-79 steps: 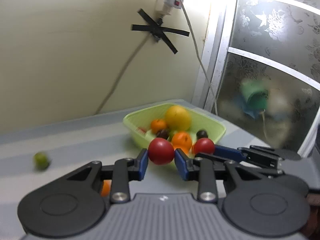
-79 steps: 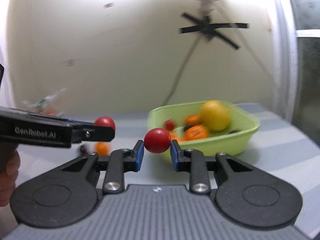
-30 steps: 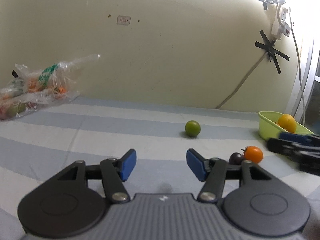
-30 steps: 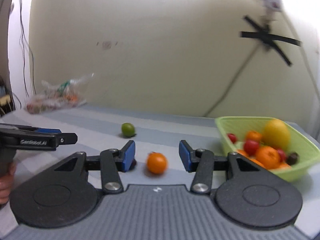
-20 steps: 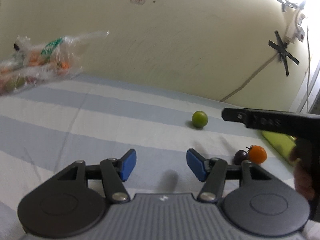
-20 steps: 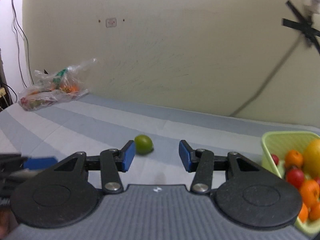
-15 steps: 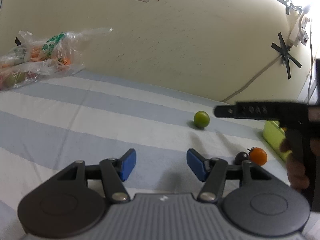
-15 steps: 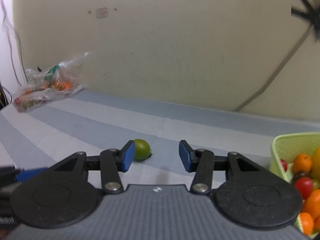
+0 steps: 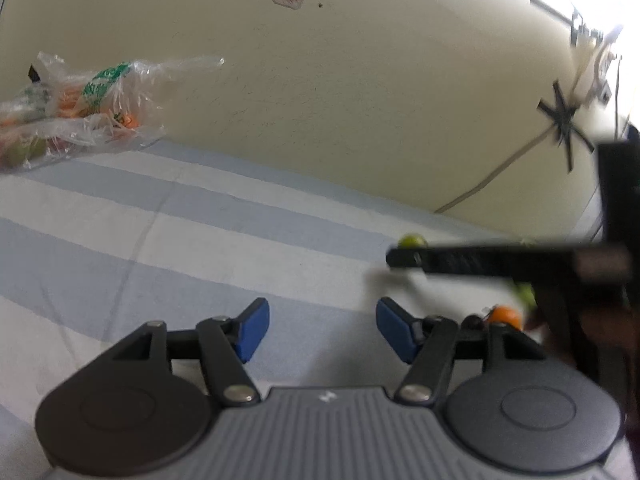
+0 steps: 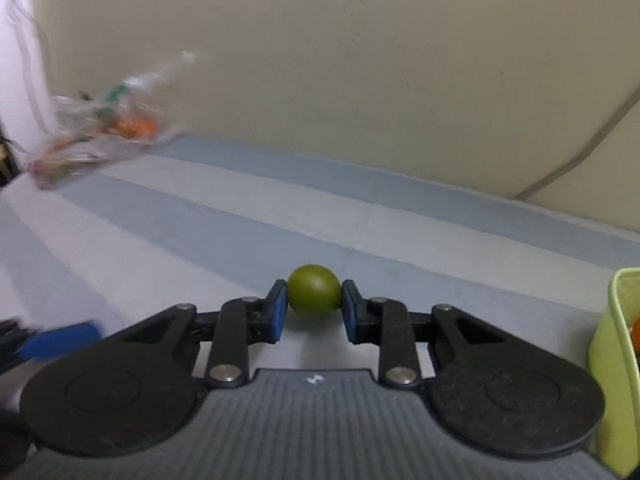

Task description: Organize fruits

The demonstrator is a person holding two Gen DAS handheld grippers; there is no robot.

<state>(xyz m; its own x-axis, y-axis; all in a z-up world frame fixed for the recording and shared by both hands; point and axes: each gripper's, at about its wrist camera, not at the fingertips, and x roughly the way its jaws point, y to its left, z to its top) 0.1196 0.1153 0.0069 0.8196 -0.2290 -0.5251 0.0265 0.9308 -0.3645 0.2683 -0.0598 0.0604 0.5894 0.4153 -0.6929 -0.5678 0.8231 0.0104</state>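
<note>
In the right wrist view a green lime (image 10: 314, 290) is seen between the blue pads (image 10: 277, 311) of the right tool (image 10: 314, 312), whose jaws are closing with both pads against the fruit's sides. The lime sits low over the striped blue-and-white cloth (image 10: 240, 216) covering the table. At the right edge a lime-green basket (image 10: 612, 360) is cut off by the frame, an orange fruit just showing inside it.

In the left wrist view the left tool (image 9: 322, 330) is held over the same cloth with its jaws opening and nothing between them. Beyond its right finger a small orange tomato (image 9: 505, 315) lies on the cloth beside a dark fruit (image 9: 473, 322) (possibly a plum; the blur leaves that unsure). The black body of the right tool crosses the frame there, with only the top of the lime showing at its tip. A clear plastic bag (image 9: 80, 108) of produce lies far left, against the wall.
</note>
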